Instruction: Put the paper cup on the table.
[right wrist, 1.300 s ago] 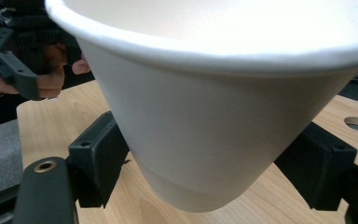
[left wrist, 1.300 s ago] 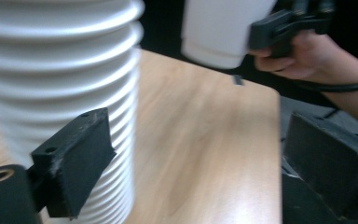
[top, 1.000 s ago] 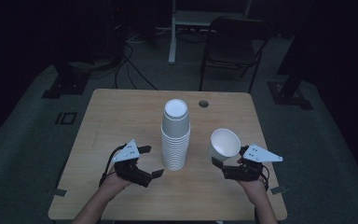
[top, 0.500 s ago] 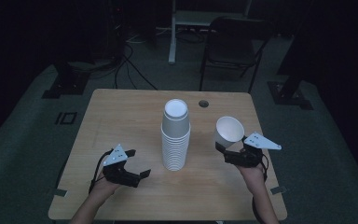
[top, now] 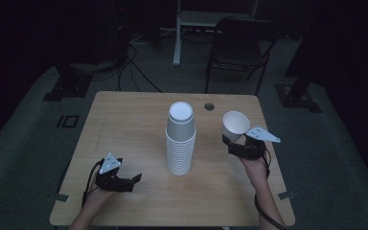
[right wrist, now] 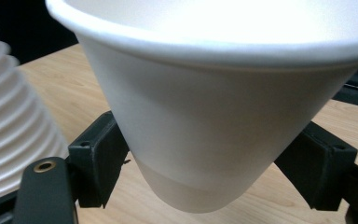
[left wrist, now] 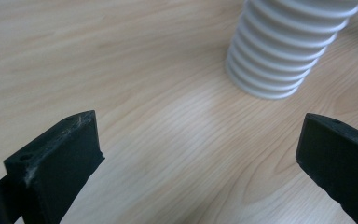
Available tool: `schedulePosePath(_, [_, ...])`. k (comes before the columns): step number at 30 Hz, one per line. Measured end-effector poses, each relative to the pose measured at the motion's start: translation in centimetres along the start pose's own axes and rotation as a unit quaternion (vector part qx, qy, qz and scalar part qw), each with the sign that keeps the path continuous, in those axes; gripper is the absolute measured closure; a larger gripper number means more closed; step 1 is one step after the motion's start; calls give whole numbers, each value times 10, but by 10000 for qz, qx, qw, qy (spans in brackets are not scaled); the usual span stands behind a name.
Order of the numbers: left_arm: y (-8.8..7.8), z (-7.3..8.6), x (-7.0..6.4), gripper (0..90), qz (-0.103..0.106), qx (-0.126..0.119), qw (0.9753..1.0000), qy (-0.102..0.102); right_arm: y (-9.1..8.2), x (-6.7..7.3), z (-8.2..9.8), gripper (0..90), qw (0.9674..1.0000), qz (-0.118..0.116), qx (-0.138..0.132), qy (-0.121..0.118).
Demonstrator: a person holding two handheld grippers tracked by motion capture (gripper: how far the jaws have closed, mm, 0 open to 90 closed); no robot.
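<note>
White paper cup (top: 235, 125) now lifted higher at right of frame, clamped in right gripper (top: 239, 147) (rim tilted); left gripper (top: 133, 181) agape, withdrawn lower left from stack (top: 180, 139); separation done.

This looks like a lab or recording studio kept dim, not a home. A plain wooden table (top: 124, 124) with a cable hole (top: 209, 106) near its far edge stands alone on grey carpet (top: 24, 143). Beyond the far edge are a black folding chair (top: 242, 45), loose cables (top: 134, 57) on the floor, and dark stand bases (top: 69, 84).
</note>
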State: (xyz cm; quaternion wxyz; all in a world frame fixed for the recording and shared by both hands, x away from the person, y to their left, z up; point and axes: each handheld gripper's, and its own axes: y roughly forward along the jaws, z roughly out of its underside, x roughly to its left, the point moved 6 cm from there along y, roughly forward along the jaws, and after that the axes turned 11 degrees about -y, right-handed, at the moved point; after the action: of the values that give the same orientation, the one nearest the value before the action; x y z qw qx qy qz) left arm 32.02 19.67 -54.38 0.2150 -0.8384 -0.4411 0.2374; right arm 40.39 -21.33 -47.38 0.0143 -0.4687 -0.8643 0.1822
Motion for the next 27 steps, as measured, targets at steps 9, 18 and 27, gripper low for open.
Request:
schedulePosePath(9, [-3, 13, 18, 2, -283, 22, 9993, -252, 26, -10, 9, 206, 9995, 95, 272, 103])
schedulePosePath(18, [-5, 20, 26, 2, -441, 4, 9981, -436, 51, -17, 23, 206, 9985, 234, 420, 276])
schedulePosePath(27, [-1, 27, 27, 2, -533, 91, 9976, -429, 72, -16, 45, 205, 9962, 381, 749, 219])
